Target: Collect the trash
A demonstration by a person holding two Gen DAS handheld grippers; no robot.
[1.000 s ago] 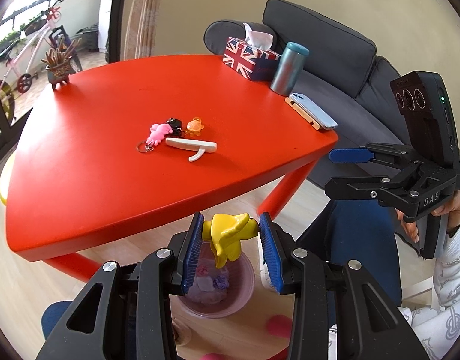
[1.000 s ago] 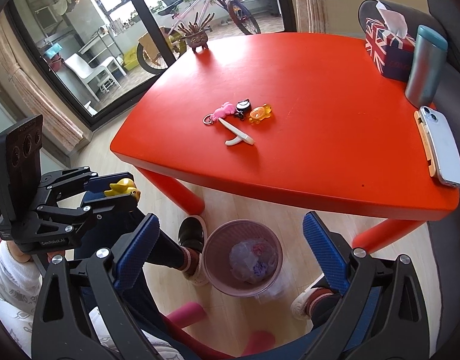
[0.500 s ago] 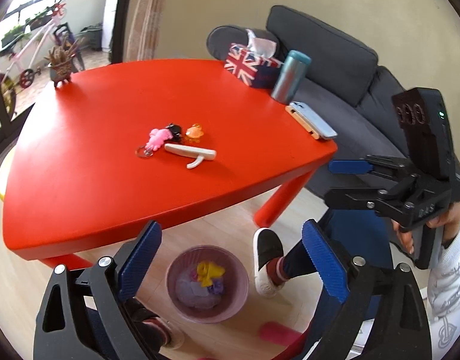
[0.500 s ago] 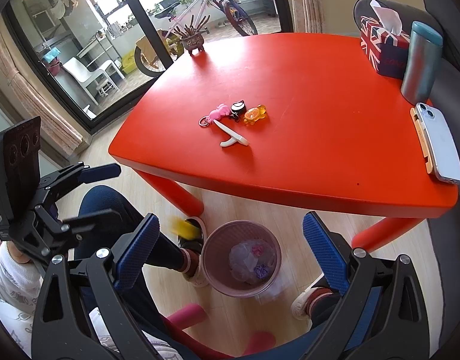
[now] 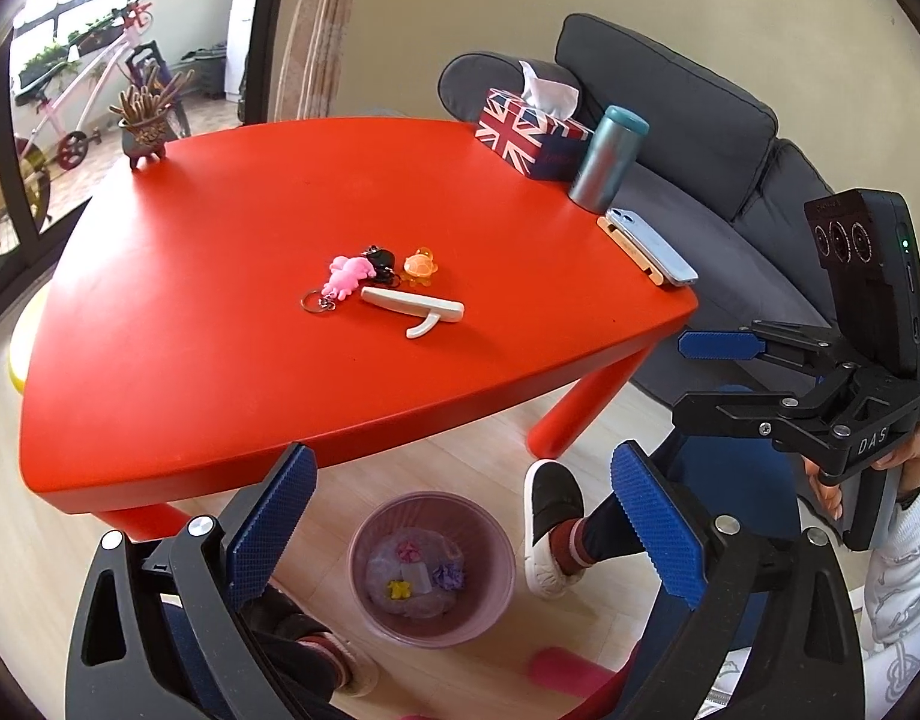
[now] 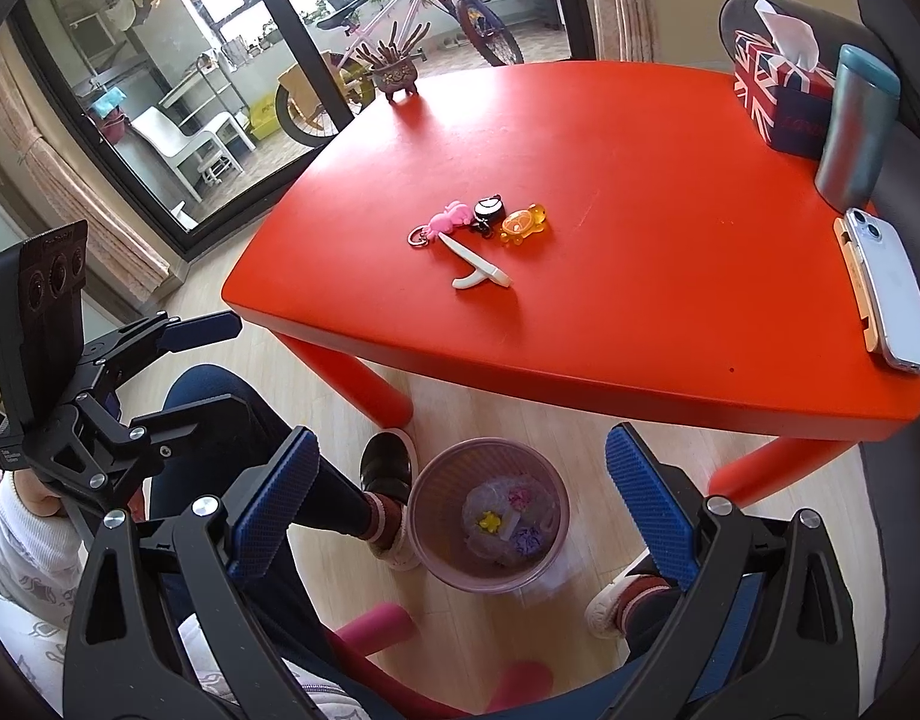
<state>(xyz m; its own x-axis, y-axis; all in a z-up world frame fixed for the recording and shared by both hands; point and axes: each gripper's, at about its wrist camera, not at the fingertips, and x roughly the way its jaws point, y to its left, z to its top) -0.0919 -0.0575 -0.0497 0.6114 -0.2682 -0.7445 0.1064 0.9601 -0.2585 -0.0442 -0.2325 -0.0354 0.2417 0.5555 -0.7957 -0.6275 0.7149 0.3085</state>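
Observation:
A pink waste bin point(image 5: 431, 567) stands on the floor under the red table's near edge; it also shows in the right wrist view point(image 6: 490, 522). A yellow crumpled scrap point(image 5: 398, 588) lies in it among pink and purple scraps, also seen from the right point(image 6: 490, 519). My left gripper point(image 5: 460, 522) is open and empty above the bin. My right gripper point(image 6: 460, 510) is open and empty, also above the bin. Each gripper shows in the other's view, the right one point(image 5: 724, 372) and the left one point(image 6: 189, 366).
On the red table point(image 5: 219, 300) lie a pink keyring point(image 5: 345, 276), an orange turtle charm point(image 5: 420, 266), a white hook point(image 5: 414, 306), a phone point(image 5: 652, 246), a teal tumbler point(image 5: 607, 159), a flag tissue box point(image 5: 532, 132) and a small plant pot point(image 5: 144, 135). The person's feet point(image 5: 553, 528) flank the bin. A grey sofa point(image 5: 700, 138) stands behind.
My left gripper opened and let go of the yellow scrap, which fell into the bin. The left gripper then rose a little. The right gripper stayed open.

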